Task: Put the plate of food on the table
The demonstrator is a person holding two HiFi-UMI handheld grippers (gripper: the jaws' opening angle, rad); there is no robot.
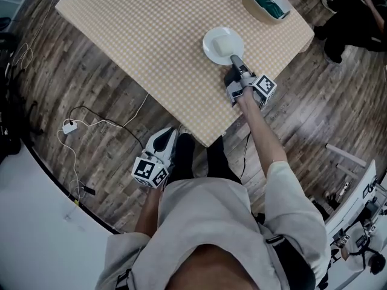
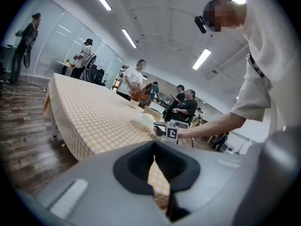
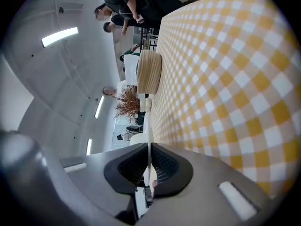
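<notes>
A white plate [image 1: 223, 45] with pale food on it lies flat on the yellow checked tablecloth [image 1: 151, 35], near the table's right edge. My right gripper [image 1: 236, 61] is shut on the plate's near rim. In the right gripper view the plate [image 3: 148, 126] shows edge-on as a thin white line pinched between the pads. My left gripper [image 1: 162, 153] hangs low by my left side, off the table, with its jaws together and nothing in them. From the left gripper view I see the tablecloth [image 2: 94, 112], the plate [image 2: 146, 118] and the right gripper [image 2: 171, 132] across the table corner.
A woven basket [image 1: 268, 2] holding a teal cloth stands at the table's far right corner, also as the basket [image 3: 149, 72] beyond the plate. The table's near corner [image 1: 208, 142] points at my legs. A white adapter and cable [image 1: 69, 126] lie on the wooden floor. People stand beyond the table.
</notes>
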